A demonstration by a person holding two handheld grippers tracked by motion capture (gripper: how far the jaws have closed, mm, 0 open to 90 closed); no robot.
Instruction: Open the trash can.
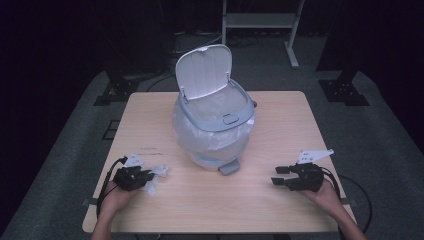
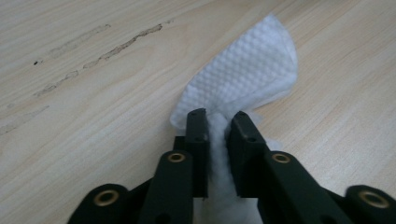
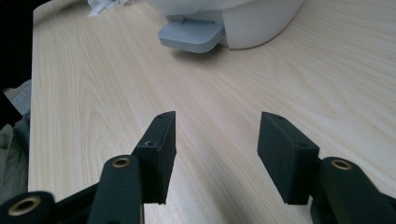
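A crumpled white paper towel (image 2: 247, 70) lies on the wooden table (image 1: 260, 200) at the front left, and my left gripper (image 2: 218, 122) is shut on it, its jaws pinching the tissue between them. In the high view the towel (image 1: 159, 172) sticks out to the right of the left gripper (image 1: 144, 179). A white pedal bin (image 1: 214, 117) lined with a clear plastic bag stands at the table's middle, lid raised. My right gripper (image 3: 215, 135) rests low at the front right, open with nothing between its jaws; it shows in the high view too (image 1: 279, 176).
The bin's grey foot pedal (image 3: 191, 36) points toward the front edge of the table. A white metal frame (image 1: 260, 20) stands on the floor behind the table. Dark stands flank the table at both far corners.
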